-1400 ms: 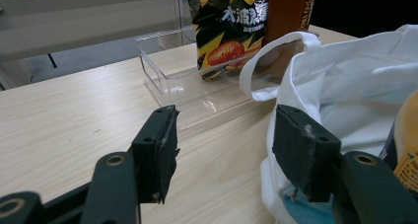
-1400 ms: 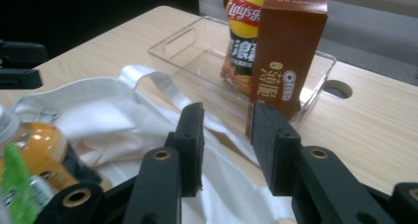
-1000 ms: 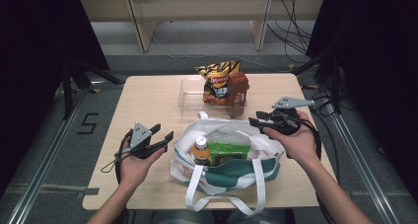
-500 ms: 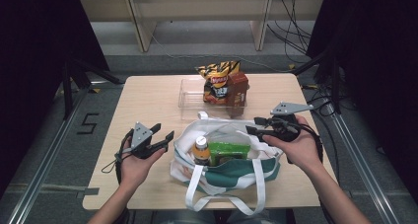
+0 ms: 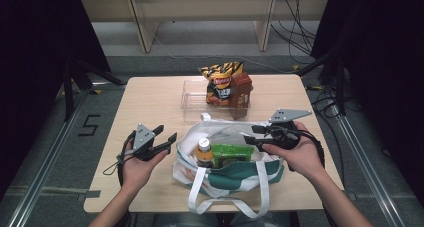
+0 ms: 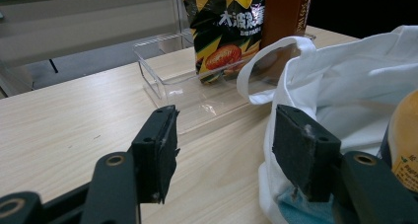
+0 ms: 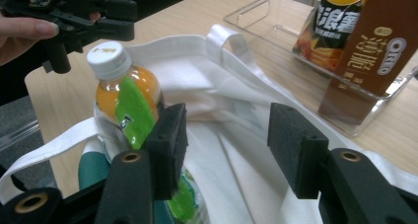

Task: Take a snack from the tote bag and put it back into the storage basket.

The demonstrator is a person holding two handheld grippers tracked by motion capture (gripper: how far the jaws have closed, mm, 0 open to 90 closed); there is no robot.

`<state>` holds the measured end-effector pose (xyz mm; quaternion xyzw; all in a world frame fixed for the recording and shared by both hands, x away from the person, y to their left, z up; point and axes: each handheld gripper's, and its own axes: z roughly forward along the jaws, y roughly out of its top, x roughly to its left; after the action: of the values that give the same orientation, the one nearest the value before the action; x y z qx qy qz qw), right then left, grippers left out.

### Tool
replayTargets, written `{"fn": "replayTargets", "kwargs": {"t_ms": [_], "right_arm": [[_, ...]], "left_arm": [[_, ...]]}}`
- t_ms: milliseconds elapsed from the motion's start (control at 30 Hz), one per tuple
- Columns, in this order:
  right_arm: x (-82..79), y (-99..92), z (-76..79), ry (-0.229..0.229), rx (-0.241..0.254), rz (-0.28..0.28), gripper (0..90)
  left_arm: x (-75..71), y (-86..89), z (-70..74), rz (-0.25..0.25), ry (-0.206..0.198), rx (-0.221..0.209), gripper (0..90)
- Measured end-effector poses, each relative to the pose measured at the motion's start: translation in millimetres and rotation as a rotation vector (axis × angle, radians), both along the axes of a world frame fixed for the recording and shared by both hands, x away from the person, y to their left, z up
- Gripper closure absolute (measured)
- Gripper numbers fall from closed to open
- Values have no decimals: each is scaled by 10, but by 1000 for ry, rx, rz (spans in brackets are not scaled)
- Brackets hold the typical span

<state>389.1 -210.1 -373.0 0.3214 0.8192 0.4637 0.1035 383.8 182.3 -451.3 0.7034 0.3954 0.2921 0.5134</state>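
The tote bag (image 5: 227, 162), white with a green lower band, lies open at the near edge of the table (image 5: 150, 99), and it is the thing both hands are working around. A bottle (image 5: 203, 151) of orange drink with a white cap stands in its mouth, touching a green packet (image 5: 231, 152) just beside it, so two items at least remain inside. Beyond the bag, a clear plastic tray (image 5: 195, 94) already holds a chips bag (image 5: 220, 82) and a brown box (image 5: 241, 88), both standing upright against each other at the tray's right end; its left part is bare. Judging from that, the unpacking looks about half done: two things are out and set in the tray, two are left in the bag.

The right claw (image 5: 250, 134) hovers over the bag's right rim, aimed towards the bottle; its jaws have just been opening and stand apart with nothing pressed between them, the bag's white cloth showing in the gap in the right gripper view. The left claw (image 5: 167, 141) waits just beside the bag's left edge, released and wide, gripping nothing, the table and the tray showing between its pads (image 6: 162, 150). The next pick seems likeliest to be the bottle or the packet, but neither is touched yet
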Motion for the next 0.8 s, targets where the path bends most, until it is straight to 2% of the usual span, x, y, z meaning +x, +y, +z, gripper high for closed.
{"fn": "replayTargets", "kwargs": {"t_ms": [267,333,433,467,500,600,633,800], "right_arm": [[-47,48,11,19,35,25,499],[-58,49,22,4,18,24,497],[-57,62,31,-9,18,54,495],[-71,68,40,-9,18,46,494],[-64,80,35,-35,29,56,493],[-80,101,44,-2,29,82,492],[-82,120,29,-4,37,86,491],[-94,153,-5,5,12,90,491]], "left_arm": [[-3,-3,-4,-2,0,2,423],[-5,-6,-3,-2,0,0,423],[-6,-5,0,-1,-2,1,423],[-5,-3,-1,-1,-1,2,423],[-5,-1,-2,-1,-1,3,423],[-1,-1,-3,0,-1,1,423],[0,0,-2,0,0,0,423],[-1,3,-2,1,0,1,423]]}}
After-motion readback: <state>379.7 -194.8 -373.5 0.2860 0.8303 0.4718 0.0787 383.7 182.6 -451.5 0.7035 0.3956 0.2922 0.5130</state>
